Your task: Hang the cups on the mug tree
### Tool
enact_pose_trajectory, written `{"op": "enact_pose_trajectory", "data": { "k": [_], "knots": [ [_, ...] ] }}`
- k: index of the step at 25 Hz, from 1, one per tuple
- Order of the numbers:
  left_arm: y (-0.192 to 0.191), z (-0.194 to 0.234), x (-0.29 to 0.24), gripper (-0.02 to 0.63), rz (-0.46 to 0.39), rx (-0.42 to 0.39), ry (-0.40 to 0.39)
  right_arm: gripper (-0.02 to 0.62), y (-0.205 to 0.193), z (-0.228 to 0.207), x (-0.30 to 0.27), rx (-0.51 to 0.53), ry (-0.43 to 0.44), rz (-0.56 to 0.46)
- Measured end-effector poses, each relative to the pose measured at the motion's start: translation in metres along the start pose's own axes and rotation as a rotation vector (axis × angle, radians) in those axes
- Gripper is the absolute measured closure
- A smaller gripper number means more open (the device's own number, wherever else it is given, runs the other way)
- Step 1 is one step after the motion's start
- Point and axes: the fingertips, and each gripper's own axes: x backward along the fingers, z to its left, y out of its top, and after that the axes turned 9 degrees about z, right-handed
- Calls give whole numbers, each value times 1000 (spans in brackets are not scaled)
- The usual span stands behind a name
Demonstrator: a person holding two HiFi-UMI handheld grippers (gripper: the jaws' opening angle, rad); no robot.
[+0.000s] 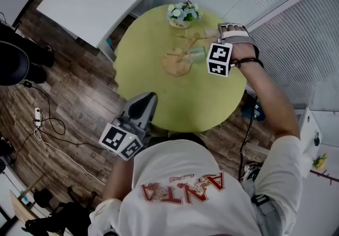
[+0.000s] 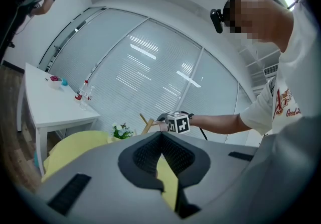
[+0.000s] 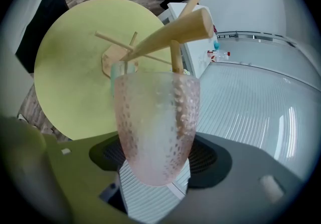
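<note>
Looking down, I've got the right gripper [image 1: 217, 38] out over the far side of the round yellow-green table [image 1: 159, 97], right up against the wooden mug tree [image 1: 179, 59], with a pale green cup [image 1: 197, 55] on the tree just beside it. The left gripper [image 1: 146, 100] hovers at the table's near edge, well apart from the tree. A small pot of flowers [image 1: 184, 14] sits at the far rim.

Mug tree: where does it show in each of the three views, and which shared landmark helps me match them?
Head view: mug tree on the far side of the table, below the flower pot.
Left gripper view: only peg tips, centre, right of the flower pot.
Right gripper view: top centre, behind the pink cup.
Shared landmark: the round yellow-green table.
</note>
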Motion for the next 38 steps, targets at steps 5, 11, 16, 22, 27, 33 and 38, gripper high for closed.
{"op": "enact_pose_trajectory", "data": {
  "k": [5, 11, 16, 22, 27, 33, 38],
  "knots": [
    [-1, -2, 1, 597, 0, 4, -10, 259, 1, 3, 8, 10, -2, 47],
    [-1, 3, -1, 597, 2, 9, -12, 258, 9, 3, 12, 13, -1, 59],
    [1, 6, 0, 597, 0, 12, -12, 258, 13, 4, 15, 24, 7, 64],
    [1, 10, 0, 597, 0, 20, -14, 258, 19, 3, 18, 24, 2, 56],
    [2, 10, -1, 597, 1, 19, -20, 258, 18, 1, 18, 28, -21, 58],
    [3, 11, -3, 597, 1, 18, -22, 258, 20, 0, 21, 31, -39, 39],
    [1, 10, -4, 597, 5, 16, -27, 256, 23, 0, 26, 33, -44, 22]
  ]
}}
